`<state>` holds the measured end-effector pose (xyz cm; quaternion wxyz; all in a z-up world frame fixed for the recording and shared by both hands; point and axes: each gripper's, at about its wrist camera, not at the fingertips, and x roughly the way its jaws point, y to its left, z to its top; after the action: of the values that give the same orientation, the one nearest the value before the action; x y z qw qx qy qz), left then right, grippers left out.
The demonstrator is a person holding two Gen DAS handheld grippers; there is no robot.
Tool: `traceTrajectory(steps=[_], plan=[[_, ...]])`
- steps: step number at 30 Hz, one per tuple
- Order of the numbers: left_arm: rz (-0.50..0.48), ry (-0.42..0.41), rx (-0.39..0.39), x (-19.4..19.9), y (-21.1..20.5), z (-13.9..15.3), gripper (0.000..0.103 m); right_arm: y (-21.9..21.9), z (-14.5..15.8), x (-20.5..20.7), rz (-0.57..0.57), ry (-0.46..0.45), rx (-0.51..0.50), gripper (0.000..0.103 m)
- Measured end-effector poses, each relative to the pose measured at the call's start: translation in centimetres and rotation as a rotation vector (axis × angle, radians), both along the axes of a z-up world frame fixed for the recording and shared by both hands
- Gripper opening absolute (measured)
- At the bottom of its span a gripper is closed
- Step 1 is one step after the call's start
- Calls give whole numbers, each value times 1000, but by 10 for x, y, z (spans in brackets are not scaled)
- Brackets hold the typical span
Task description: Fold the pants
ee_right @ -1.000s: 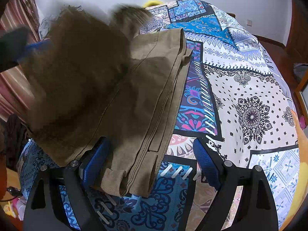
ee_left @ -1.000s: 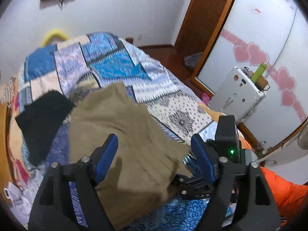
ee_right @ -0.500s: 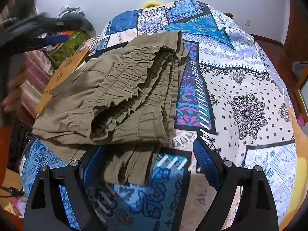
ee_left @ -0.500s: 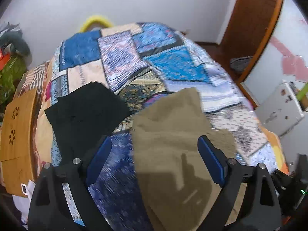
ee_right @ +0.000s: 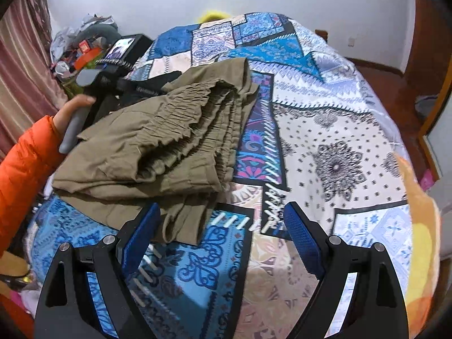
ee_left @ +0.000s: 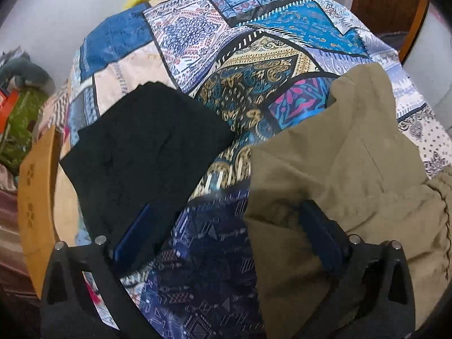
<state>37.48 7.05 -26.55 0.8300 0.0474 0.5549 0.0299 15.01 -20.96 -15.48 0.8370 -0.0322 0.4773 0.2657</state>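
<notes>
The khaki pants (ee_right: 169,141) lie folded over on the patchwork bed cover (ee_right: 325,118), with the gathered waistband on top. My right gripper (ee_right: 221,207) hovers open over their near hem, which lies by its left finger without being pinched. In the left wrist view the pants (ee_left: 339,175) fill the right side. My left gripper (ee_left: 226,206) points steeply down, its jaws opening; only bed cover (ee_left: 240,28) lies between them, and the right finger hangs over the pants' left edge. A hand (ee_right: 73,107) in an orange sleeve holds the left gripper's handle (ee_right: 76,118).
A folded black garment (ee_left: 141,152) lies just left of the pants, under my left gripper's left finger. A wooden board (ee_left: 34,197) stands at the bed's left edge, with clutter (ee_right: 82,48) beyond it. A wooden door (ee_left: 387,0) and floor are on the right.
The lifted half of the pants was let go and now lies folded over. My left gripper swung left and down over the pants' left edge with its jaws widening. The right gripper stayed put.
</notes>
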Motion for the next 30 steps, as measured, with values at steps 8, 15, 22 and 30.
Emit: traceTrajectory(steps=[8, 15, 22, 30], plan=[[53, -1, -2, -57, 25, 7, 103, 2, 9, -7, 13, -49, -18, 87], [99, 11, 17, -118, 46, 17, 103, -1, 21, -14, -3, -96, 3, 87], [73, 4, 1, -176, 37, 28, 103, 8, 32, -20, 13, -97, 82, 87], [-6, -41, -122, -202, 7, 51, 103, 32, 20, -21, 79, -96, 61, 87]])
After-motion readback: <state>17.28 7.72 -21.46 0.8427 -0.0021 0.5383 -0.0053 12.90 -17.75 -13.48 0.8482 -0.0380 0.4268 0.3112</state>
